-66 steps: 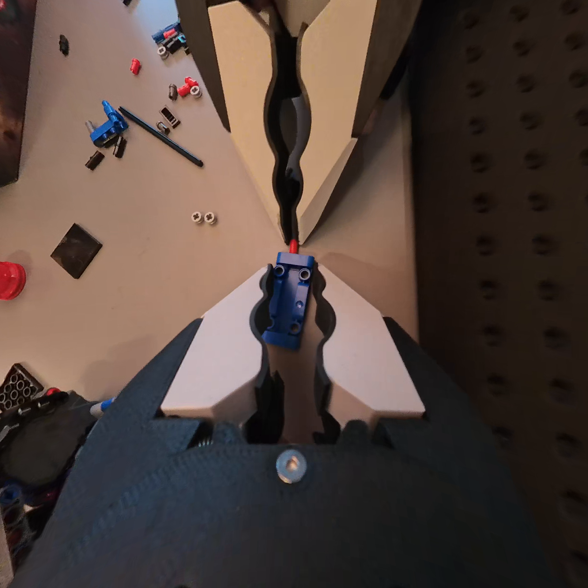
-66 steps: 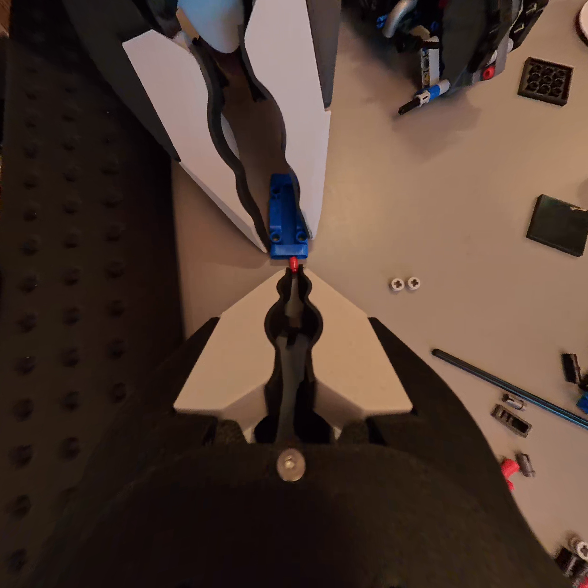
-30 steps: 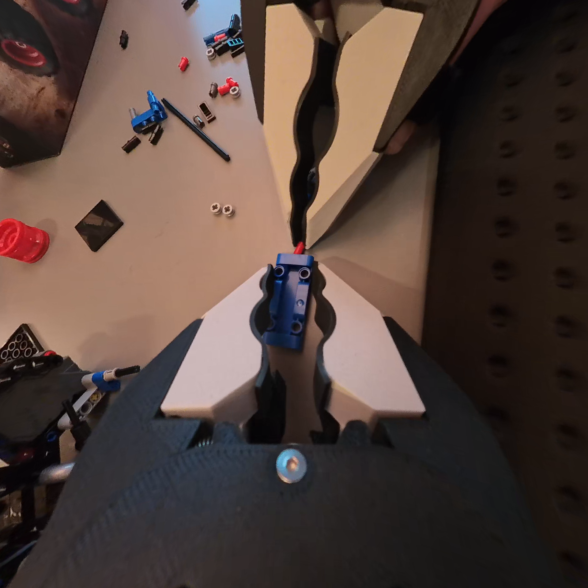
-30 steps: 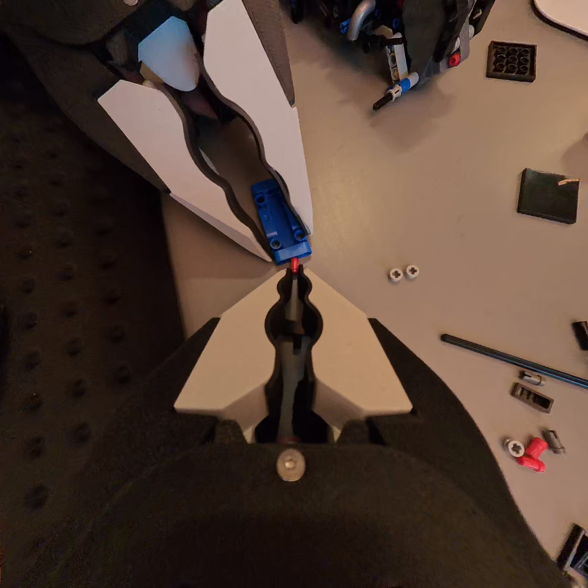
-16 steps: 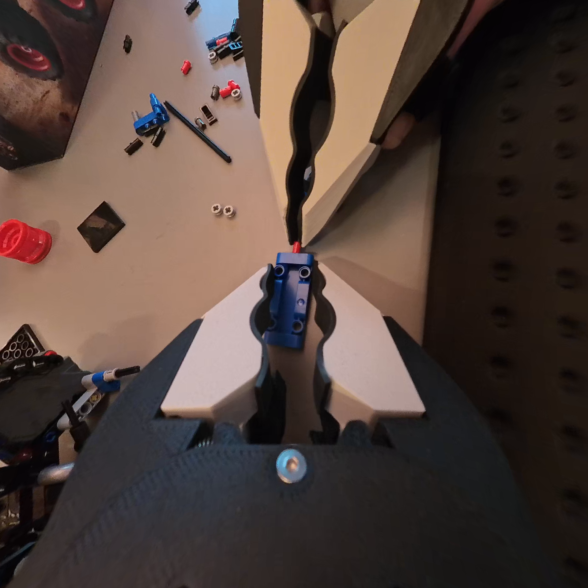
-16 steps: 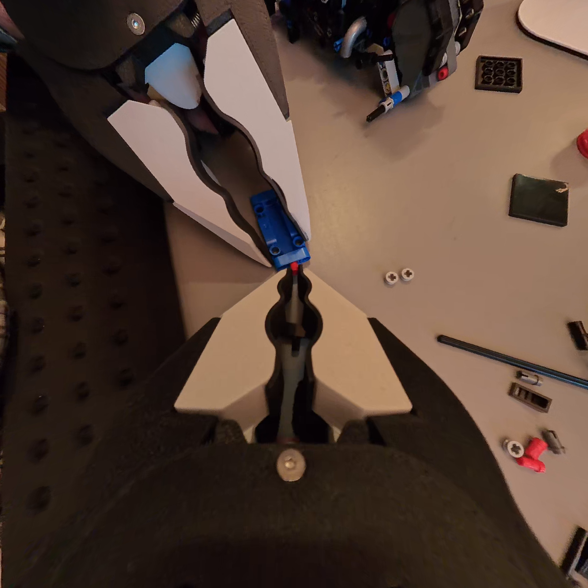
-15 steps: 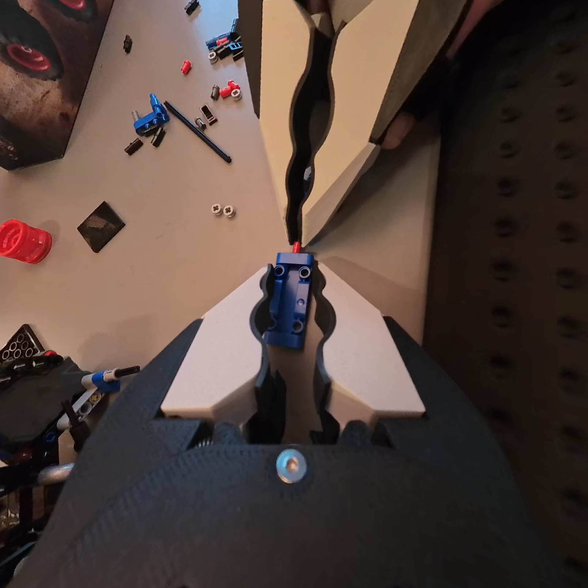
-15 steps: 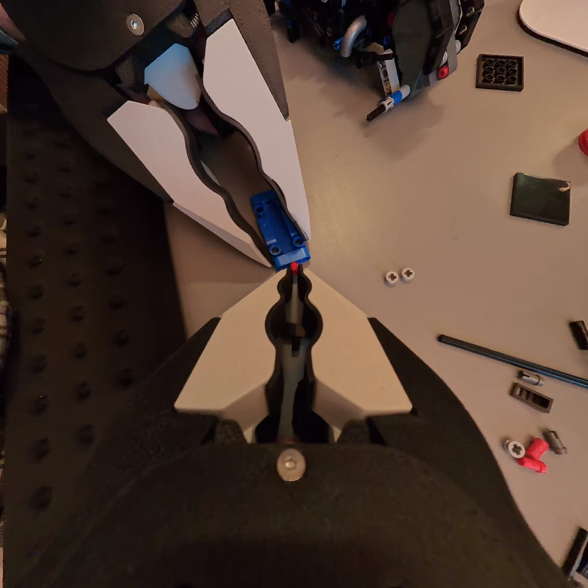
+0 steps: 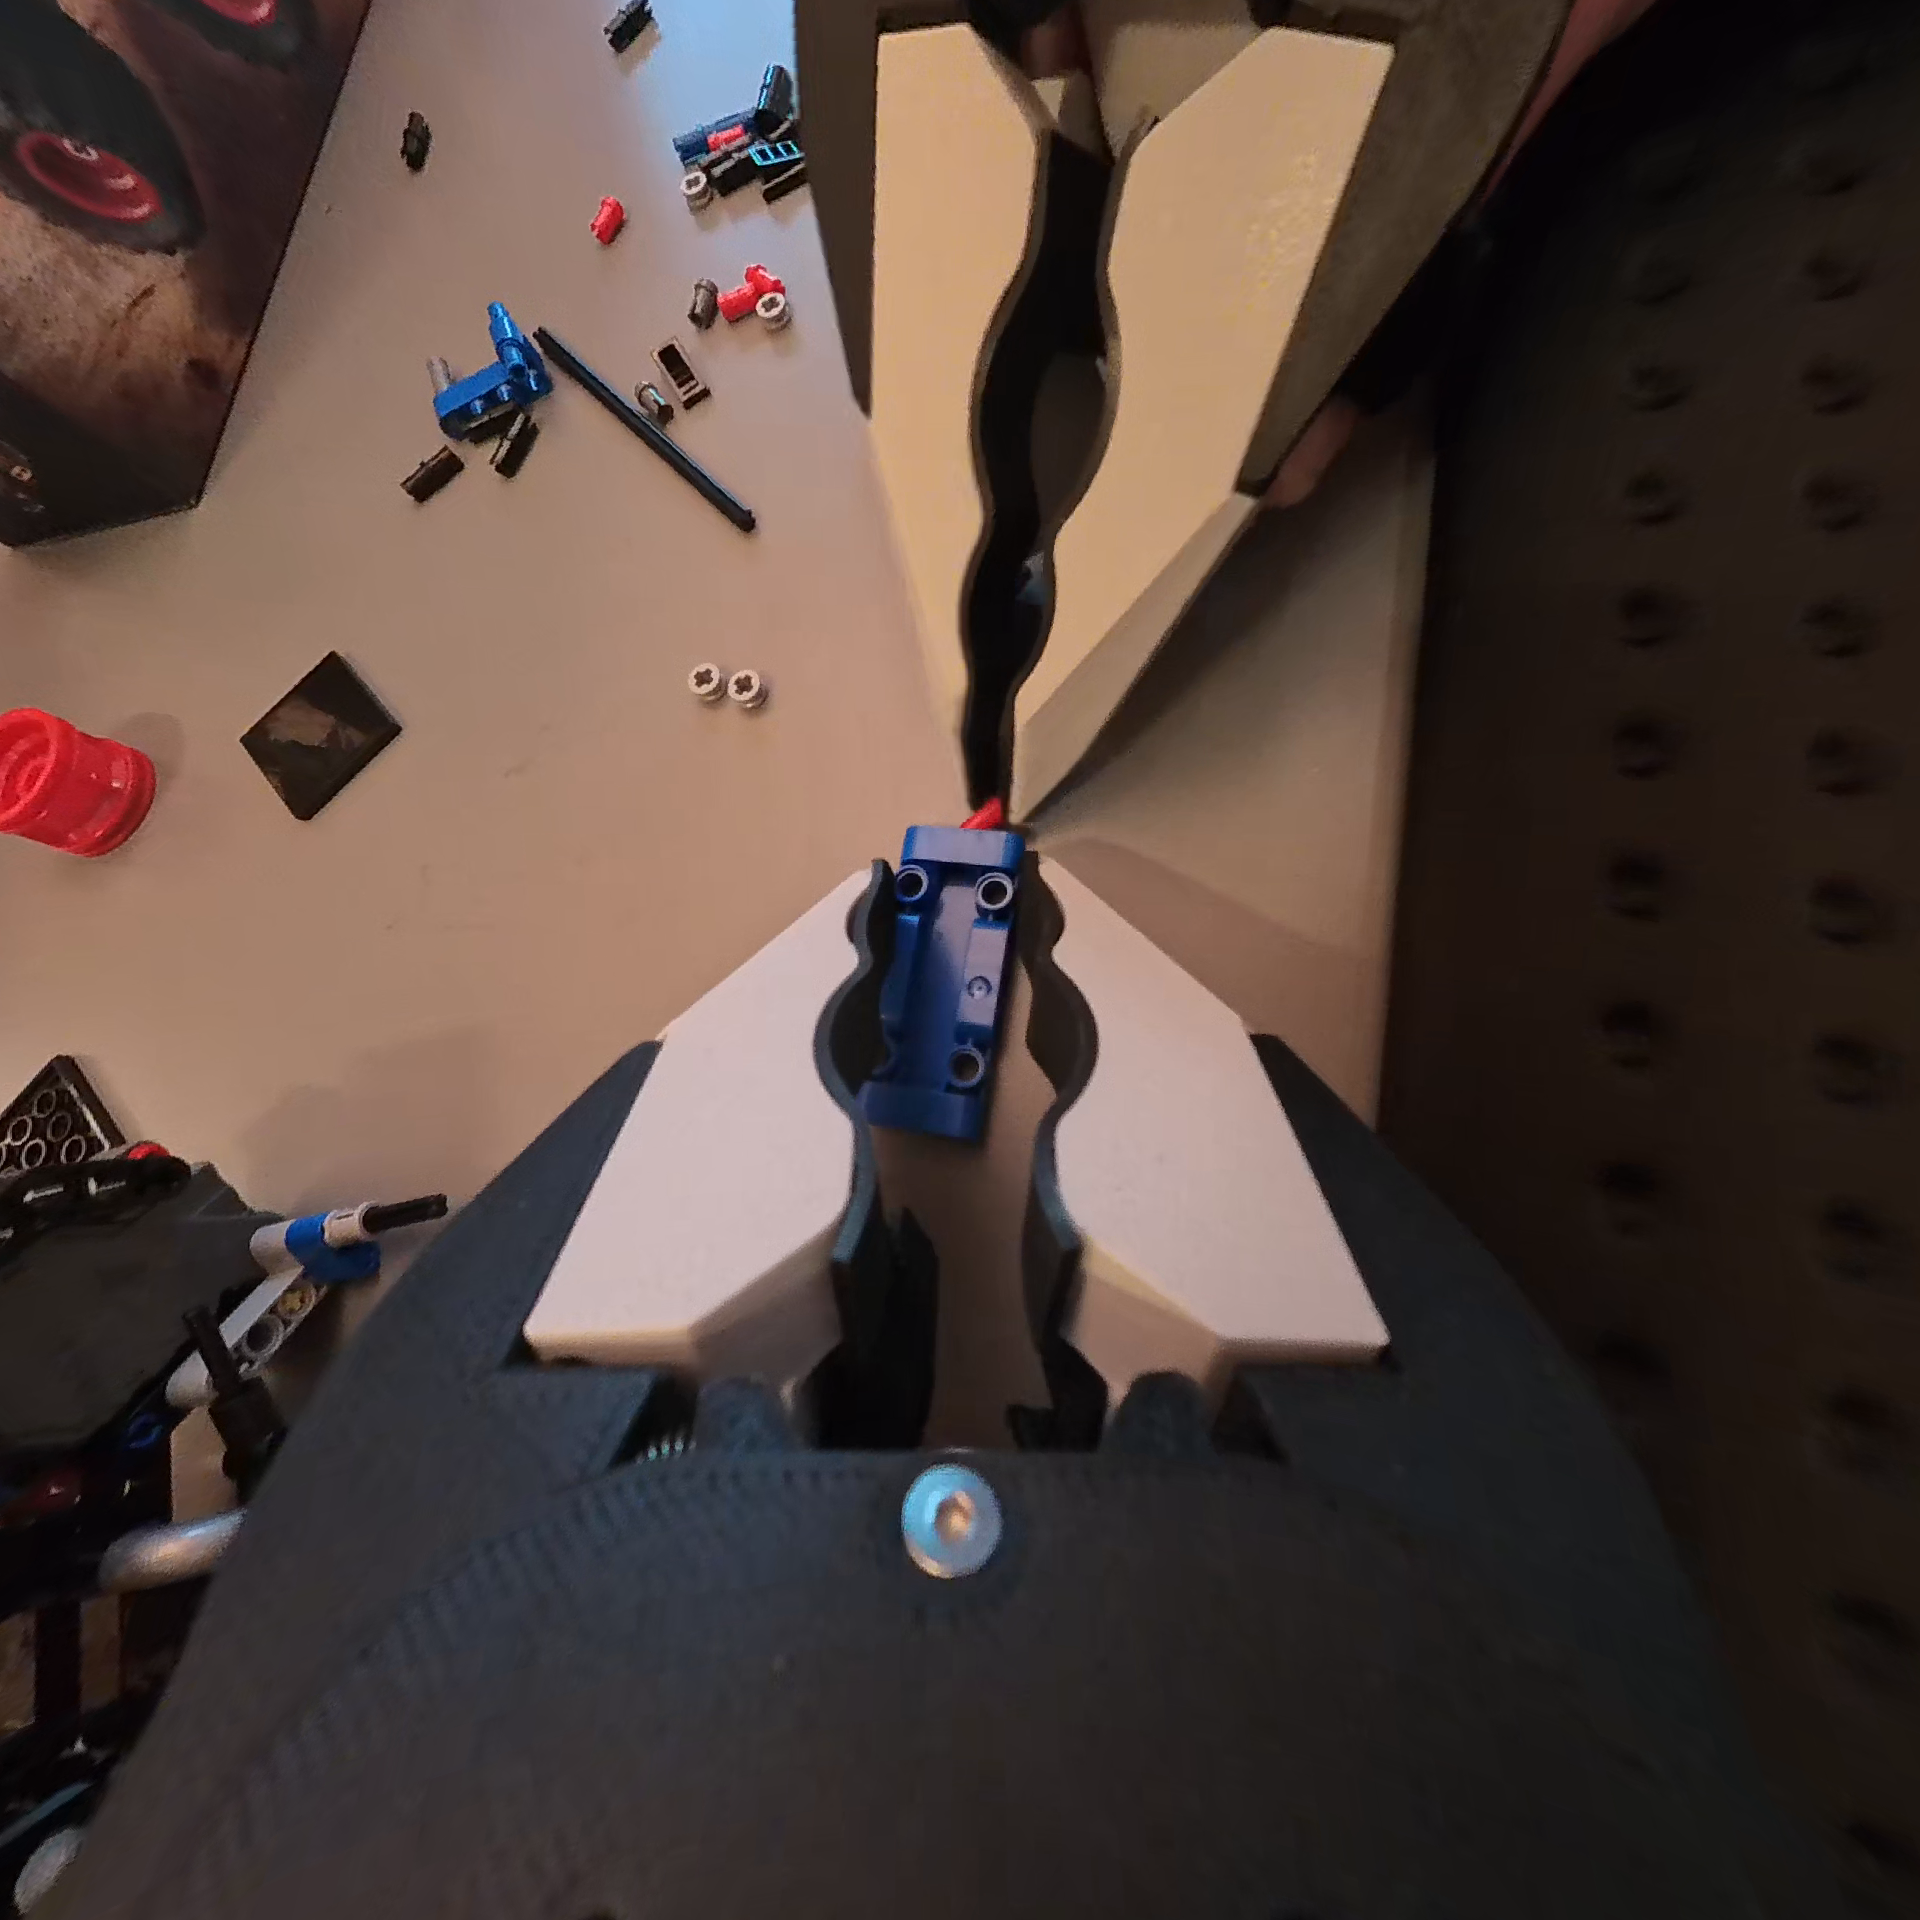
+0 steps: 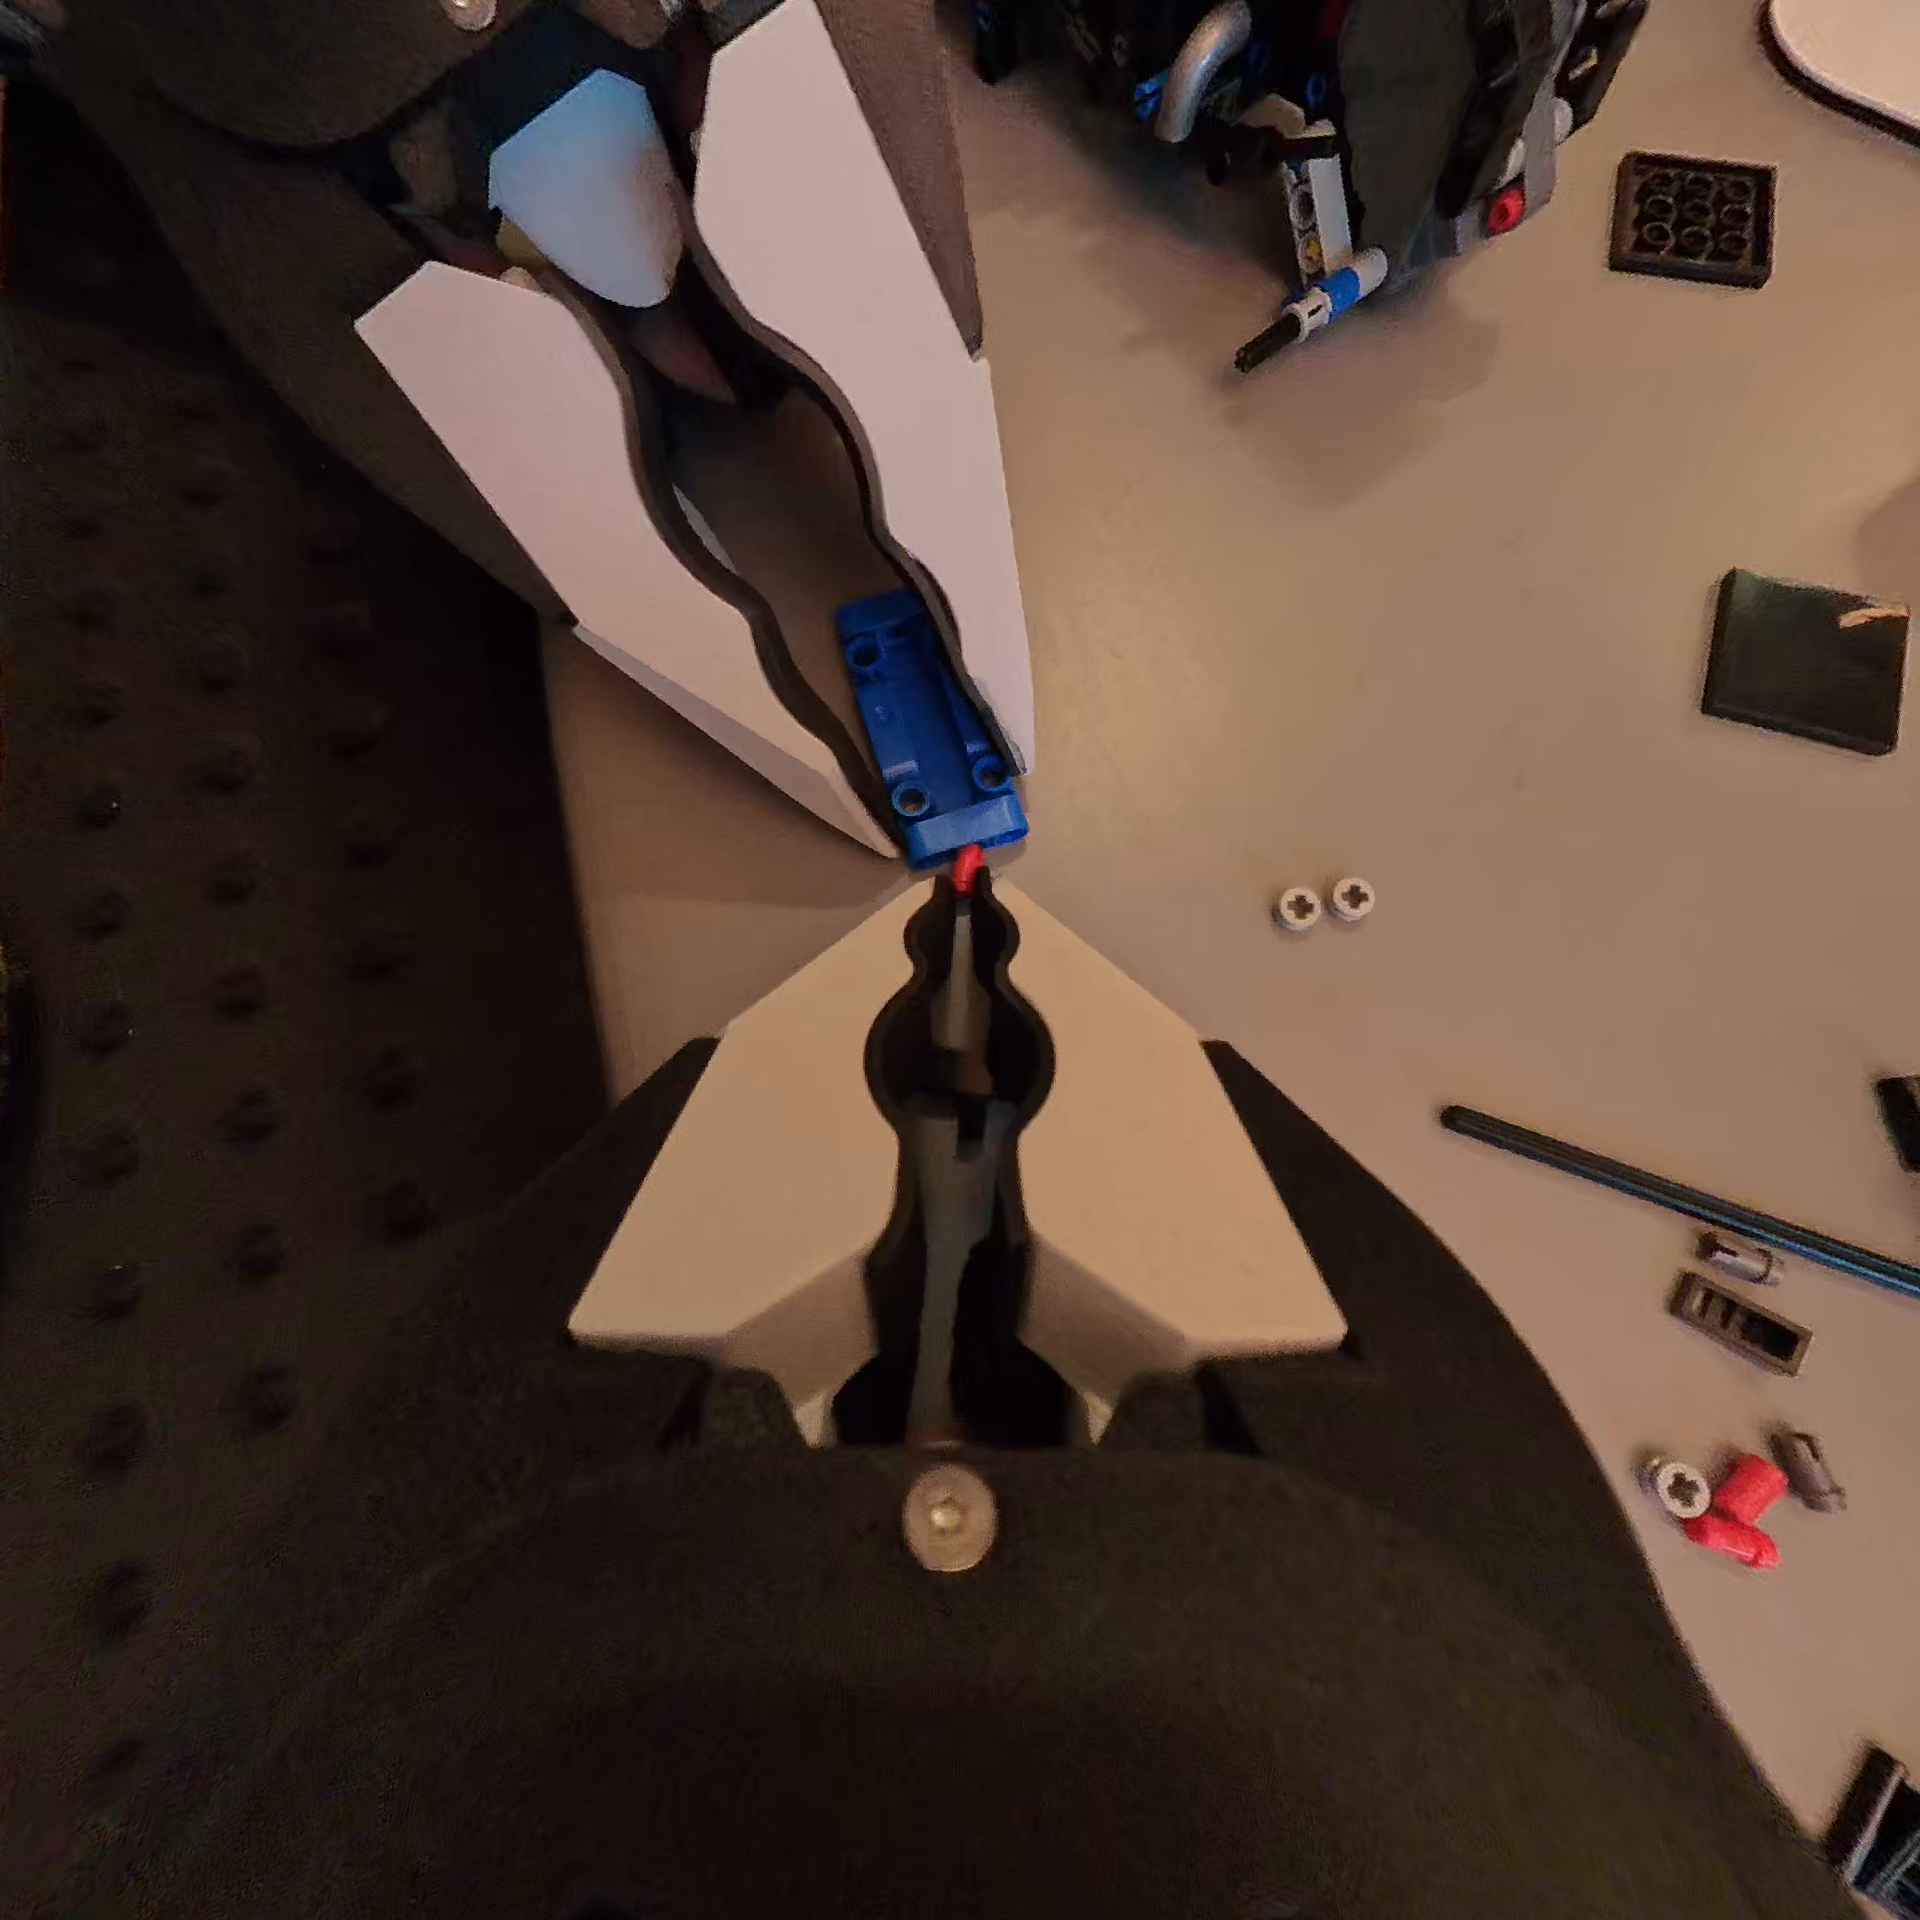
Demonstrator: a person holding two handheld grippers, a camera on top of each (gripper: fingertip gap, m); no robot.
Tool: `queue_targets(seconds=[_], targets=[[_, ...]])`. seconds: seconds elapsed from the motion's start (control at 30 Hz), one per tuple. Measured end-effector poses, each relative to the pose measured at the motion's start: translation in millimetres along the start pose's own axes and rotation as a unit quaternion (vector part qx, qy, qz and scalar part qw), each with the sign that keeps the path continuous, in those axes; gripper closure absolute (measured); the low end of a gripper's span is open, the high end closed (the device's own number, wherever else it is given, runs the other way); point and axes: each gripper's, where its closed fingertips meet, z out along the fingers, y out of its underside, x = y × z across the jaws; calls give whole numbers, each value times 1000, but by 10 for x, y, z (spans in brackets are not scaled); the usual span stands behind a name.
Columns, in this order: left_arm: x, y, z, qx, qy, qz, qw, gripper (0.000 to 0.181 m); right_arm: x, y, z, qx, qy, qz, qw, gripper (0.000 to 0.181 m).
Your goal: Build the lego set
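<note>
- Above the table [image 9: 582,914], the left gripper [image 9: 951,883] clamps a blue brick [image 9: 943,987].
- Tip to tip, the right gripper [image 10: 961,894] pinches a red pin [image 10: 968,864] touching the brick's end.

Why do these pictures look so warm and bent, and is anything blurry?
Left wrist view: dim yellowish light, wide-angle bending at the edges, the far right gripper slightly blurred, the blue brick sharp. Right wrist view: same warm cast, soft shadows on the table, the red pin slightly soft.

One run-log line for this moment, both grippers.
left hand-held gripper: shut on blue piece | right hand-held gripper: shut on red pin | pin tip at blue piece's end
</note>
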Motion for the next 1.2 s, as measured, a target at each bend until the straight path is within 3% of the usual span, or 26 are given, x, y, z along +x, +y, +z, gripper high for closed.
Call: queue_targets(seconds=[1.2], targets=[[-3,-16,6,3,-4,11,1000,159,36,15,-11,-3,17,13,1000,175]])
